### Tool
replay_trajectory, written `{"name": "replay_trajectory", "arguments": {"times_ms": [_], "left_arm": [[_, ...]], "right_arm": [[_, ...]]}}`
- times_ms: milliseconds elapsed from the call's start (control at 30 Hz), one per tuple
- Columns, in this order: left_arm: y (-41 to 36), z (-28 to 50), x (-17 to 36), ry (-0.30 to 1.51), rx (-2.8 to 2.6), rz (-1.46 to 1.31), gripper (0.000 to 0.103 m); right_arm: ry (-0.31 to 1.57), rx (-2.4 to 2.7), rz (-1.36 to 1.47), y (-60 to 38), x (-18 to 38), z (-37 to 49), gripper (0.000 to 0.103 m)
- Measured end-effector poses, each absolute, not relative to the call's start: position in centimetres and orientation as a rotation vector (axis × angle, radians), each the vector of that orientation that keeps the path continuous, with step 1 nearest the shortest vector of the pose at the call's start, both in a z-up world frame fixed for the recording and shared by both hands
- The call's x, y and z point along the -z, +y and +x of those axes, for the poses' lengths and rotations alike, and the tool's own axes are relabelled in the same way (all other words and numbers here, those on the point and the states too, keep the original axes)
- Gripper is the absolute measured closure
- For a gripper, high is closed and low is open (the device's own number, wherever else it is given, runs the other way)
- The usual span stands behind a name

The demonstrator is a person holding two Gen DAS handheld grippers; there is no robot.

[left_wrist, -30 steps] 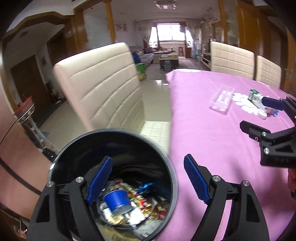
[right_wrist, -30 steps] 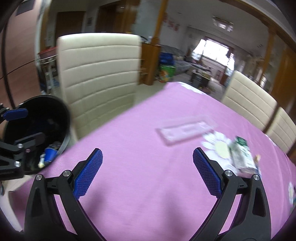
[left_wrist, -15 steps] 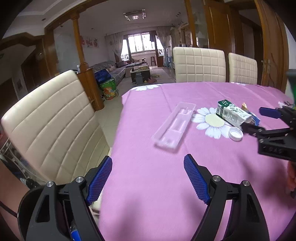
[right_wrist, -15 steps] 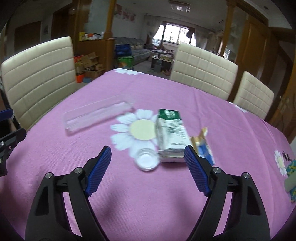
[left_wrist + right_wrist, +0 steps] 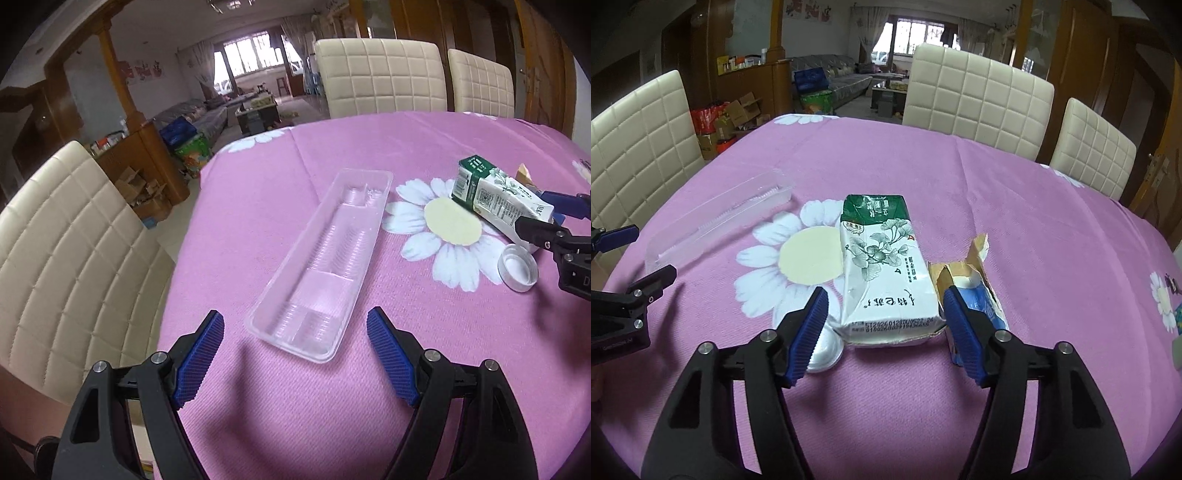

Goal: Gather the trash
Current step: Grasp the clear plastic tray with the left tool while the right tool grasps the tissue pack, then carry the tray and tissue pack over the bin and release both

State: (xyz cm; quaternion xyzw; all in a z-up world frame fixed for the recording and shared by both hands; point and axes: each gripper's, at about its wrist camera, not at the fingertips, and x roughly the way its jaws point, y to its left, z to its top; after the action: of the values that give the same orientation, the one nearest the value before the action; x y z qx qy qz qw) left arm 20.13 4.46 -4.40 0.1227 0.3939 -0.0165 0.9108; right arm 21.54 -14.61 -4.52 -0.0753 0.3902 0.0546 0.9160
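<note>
Pink flowered tablecloth (image 5: 1015,192) fills both views. Left gripper (image 5: 295,350), fingers spread, faces a long clear plastic tray (image 5: 325,258) at centre frame. Right gripper (image 5: 882,328), released, straddles a flattened green-and-white carton (image 5: 882,273); its pads could also snag the white bottle cap (image 5: 825,349) or torn blue wrapper (image 5: 982,295).

The left gripper (image 5: 295,332) is open wide, its blue pads on each side of the near end of a clear plastic tray (image 5: 325,258). The tray lies flat on the pink tablecloth (image 5: 258,206) (it has big white daisies on it). Farther right a green and white carton (image 5: 498,195) lies on its side. A white cap (image 5: 517,267) sits just beside it. The right gripper (image 5: 543,218) pokes in by the carton.
</note>
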Motion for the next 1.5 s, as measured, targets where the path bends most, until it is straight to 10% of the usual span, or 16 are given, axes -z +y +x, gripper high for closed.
{"name": "replay_trajectory", "arguments": {"times_ms": [300, 1000, 1067, 1367, 1433, 1500], "left_arm": [[4.0, 18.4, 4.6, 0.812, 0.059, 0.311, 0.054], [8.6, 6.4, 0.8, 0.703, 0.014, 0.269, 0.055], [9.0, 5.4, 0.6, 0.693, 0.01, 0.259, 0.055], [9.8, 3.0, 0.2, 0.681, 0.02, 0.247, 0.055], [9.6, 2.6, 0.2, 0.675, 0.021, 0.253, 0.055], [9.6, 2.1, 0.3, 0.668, 0.019, 0.259, 0.055]], "right_arm": [[0.754, -0.113, -0.233, -13.9, 3.9, 19.0, 0.047], [0.591, -0.282, -0.311, -10.2, -0.8, 7.7, 0.05], [0.595, -0.304, -0.312, -9.7, -1.0, 7.0, 0.079], [0.645, -0.358, -0.282, -10.5, -0.3, 6.2, 0.08], [0.658, -0.392, -0.275, -10.3, 0.0, 5.8, 0.072], [0.65, -0.43, -0.263, -10.1, 0.0, 5.1, 0.011]]}}
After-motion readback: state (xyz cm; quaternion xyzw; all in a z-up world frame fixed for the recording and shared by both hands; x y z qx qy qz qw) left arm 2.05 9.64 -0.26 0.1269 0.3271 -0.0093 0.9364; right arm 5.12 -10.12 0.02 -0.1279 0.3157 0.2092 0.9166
